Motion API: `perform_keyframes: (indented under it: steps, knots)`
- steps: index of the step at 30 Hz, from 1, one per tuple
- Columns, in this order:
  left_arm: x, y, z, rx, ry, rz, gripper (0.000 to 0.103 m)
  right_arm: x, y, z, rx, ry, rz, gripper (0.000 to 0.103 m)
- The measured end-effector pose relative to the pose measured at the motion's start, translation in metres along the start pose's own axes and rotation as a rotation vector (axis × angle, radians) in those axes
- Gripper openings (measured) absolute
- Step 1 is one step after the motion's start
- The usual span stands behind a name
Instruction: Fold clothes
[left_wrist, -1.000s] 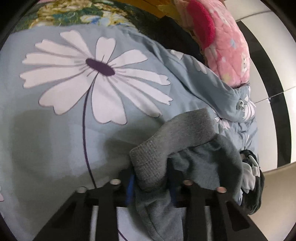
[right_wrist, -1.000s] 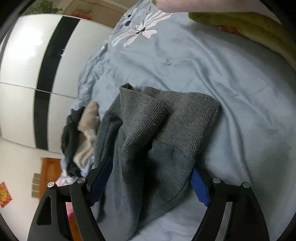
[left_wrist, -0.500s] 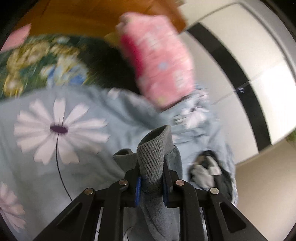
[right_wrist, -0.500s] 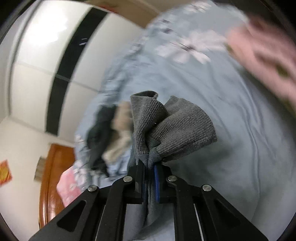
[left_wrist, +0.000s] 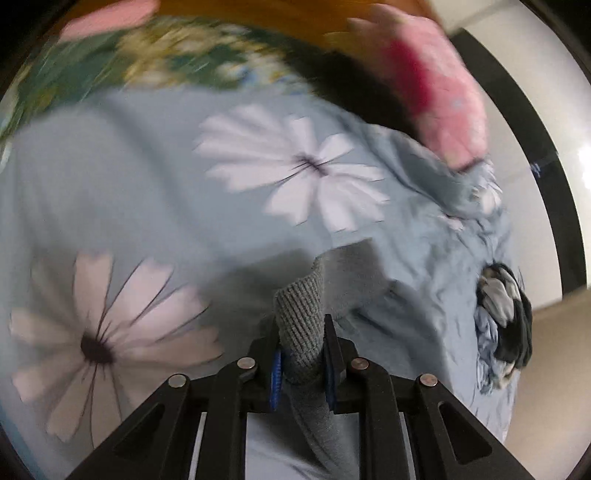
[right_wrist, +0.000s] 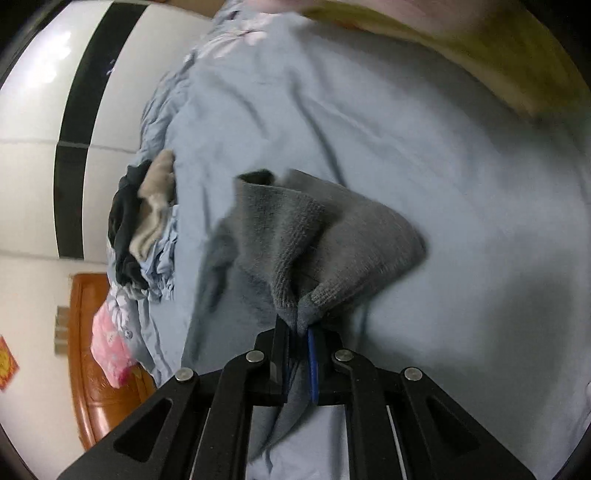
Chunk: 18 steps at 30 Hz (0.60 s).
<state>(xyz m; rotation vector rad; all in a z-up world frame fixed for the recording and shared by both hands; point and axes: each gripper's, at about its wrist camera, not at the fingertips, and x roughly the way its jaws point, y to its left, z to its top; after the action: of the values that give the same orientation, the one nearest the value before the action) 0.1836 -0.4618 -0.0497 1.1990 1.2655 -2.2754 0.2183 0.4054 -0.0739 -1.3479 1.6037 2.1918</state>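
Your garment (right_wrist: 317, 236) hung over the bedsheet (right_wrist: 424, 155); a clothes pile (right_wrist: 140, 225) lay to its left.

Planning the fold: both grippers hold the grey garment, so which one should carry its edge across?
Probably the right gripper: the grey garment's loose ribbed band spreads ahead of it. The left gripper pinches only a narrow bunched strip.

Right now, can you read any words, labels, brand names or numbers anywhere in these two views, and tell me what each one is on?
No text can be read in either view.
Red paper sign on the wall: gold marks, too small and blurred to read.
Grey garment, flowered bedsheet, pink blanket: no lettering shows.
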Motion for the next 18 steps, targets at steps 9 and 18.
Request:
perform_keyframes:
  steps: [9, 18]
  knots:
    - [0.003, 0.011, 0.011, -0.077, 0.085, -0.028, 0.036, -0.009, 0.013, 0.002, -0.042, 0.014, -0.040, 0.020]
    - [-0.052, -0.003, 0.003, 0.073, 0.022, 0.074, 0.059, -0.062, 0.006, -0.001, -0.075, -0.099, -0.075, 0.040]
